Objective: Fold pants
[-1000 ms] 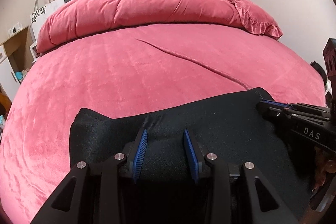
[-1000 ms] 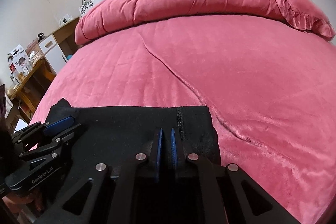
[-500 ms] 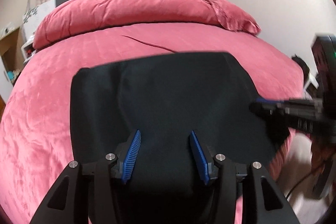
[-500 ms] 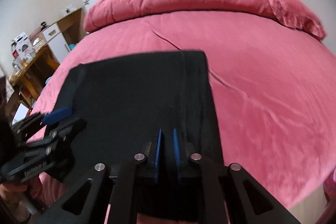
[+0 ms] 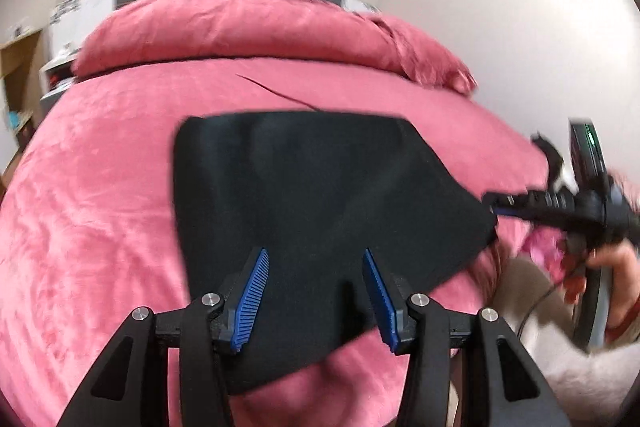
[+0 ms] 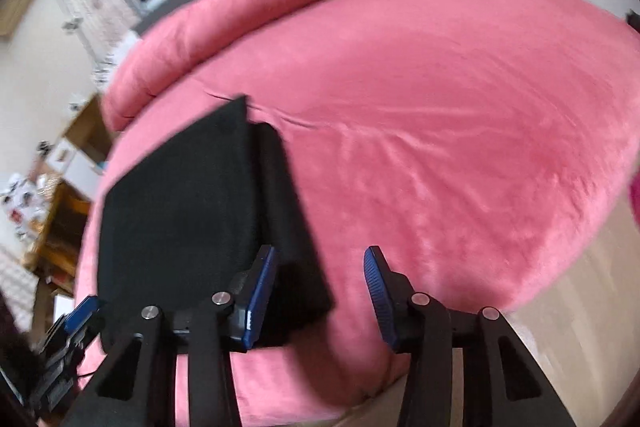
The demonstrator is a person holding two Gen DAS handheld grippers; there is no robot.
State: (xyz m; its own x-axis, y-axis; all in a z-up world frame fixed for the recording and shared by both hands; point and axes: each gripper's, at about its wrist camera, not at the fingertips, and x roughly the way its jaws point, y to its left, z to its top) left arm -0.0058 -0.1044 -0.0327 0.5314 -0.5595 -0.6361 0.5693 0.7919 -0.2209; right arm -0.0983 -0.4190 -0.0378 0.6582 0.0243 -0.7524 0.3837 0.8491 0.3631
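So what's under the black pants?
The black pants lie flat on the pink bedspread, which shows all around them. Whatever sits directly beneath the cloth is covered, so I cannot tell if anything else is there.

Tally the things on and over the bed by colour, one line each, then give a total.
Black: 3, namely the folded pants, the left tool and the right tool.
Pink: 2, namely the bed cover and the rolled quilt at the far end.
Total: 5.
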